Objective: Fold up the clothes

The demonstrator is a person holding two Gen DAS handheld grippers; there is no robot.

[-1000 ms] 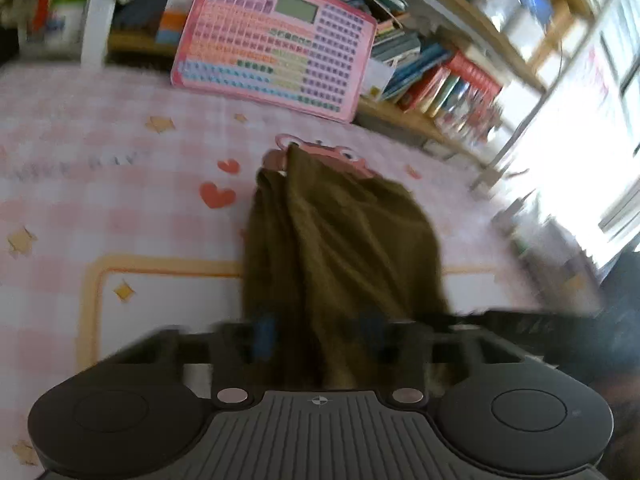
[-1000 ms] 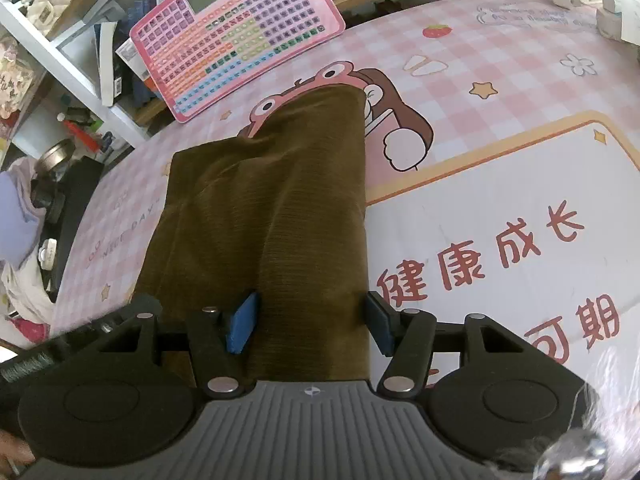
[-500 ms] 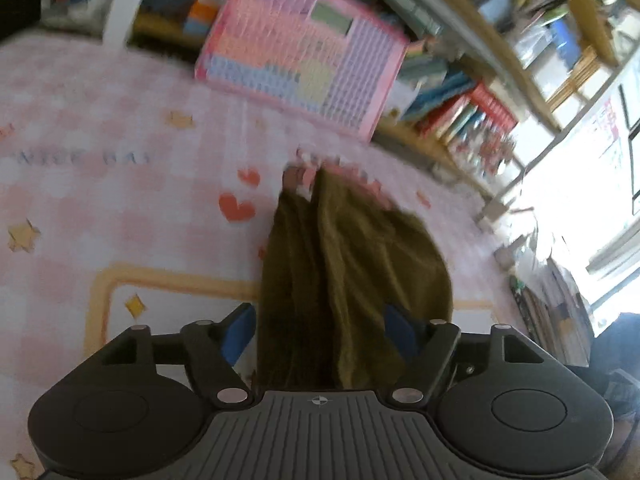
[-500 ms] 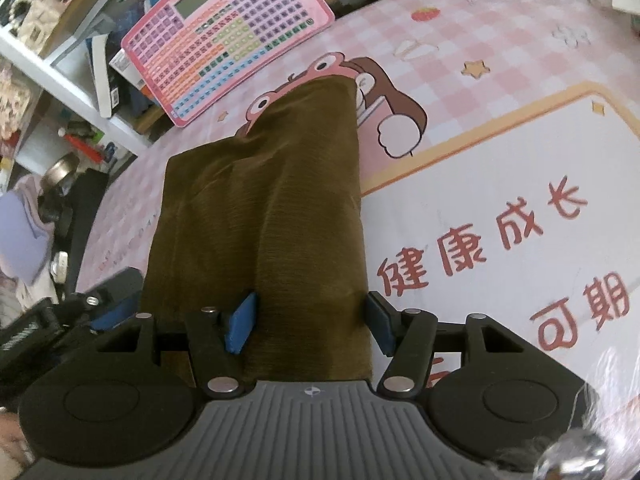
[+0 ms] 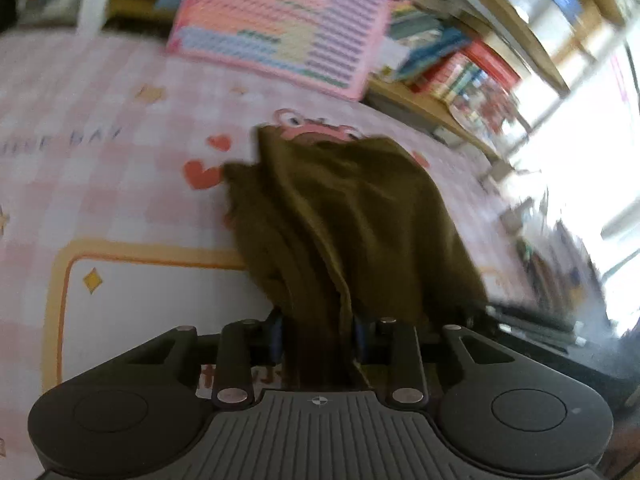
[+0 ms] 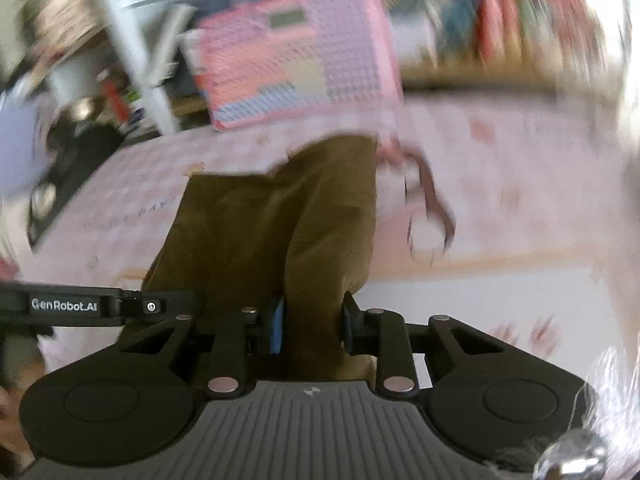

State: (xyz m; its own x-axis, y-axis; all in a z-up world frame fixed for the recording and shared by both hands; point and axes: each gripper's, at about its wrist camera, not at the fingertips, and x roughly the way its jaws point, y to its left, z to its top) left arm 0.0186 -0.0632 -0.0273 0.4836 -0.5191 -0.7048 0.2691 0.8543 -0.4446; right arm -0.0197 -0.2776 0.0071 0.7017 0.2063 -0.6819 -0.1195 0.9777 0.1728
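Firmly closed, both pairs of jaws, each on a bunch of the same olive-brown garment (image 5: 352, 216). Left gripper (image 5: 318, 334) pinching the near edge of the cloth between blue pads, with folds rising and hanging from the grip. Right gripper (image 6: 312, 324) clamped likewise on the near edge, seen in its own view as one thick gathered fold (image 6: 288, 220). Near end of the garment lifted, far end lying on the pink checked mat (image 5: 100, 168) over a cartoon print. Beyond the cloth, leaning against the bookshelf (image 5: 472, 68), a pink toy keyboard (image 5: 288, 20). Both views blurred, right one more. Left gripper's dark body (image 6: 96, 305) visible at the left of the right view.
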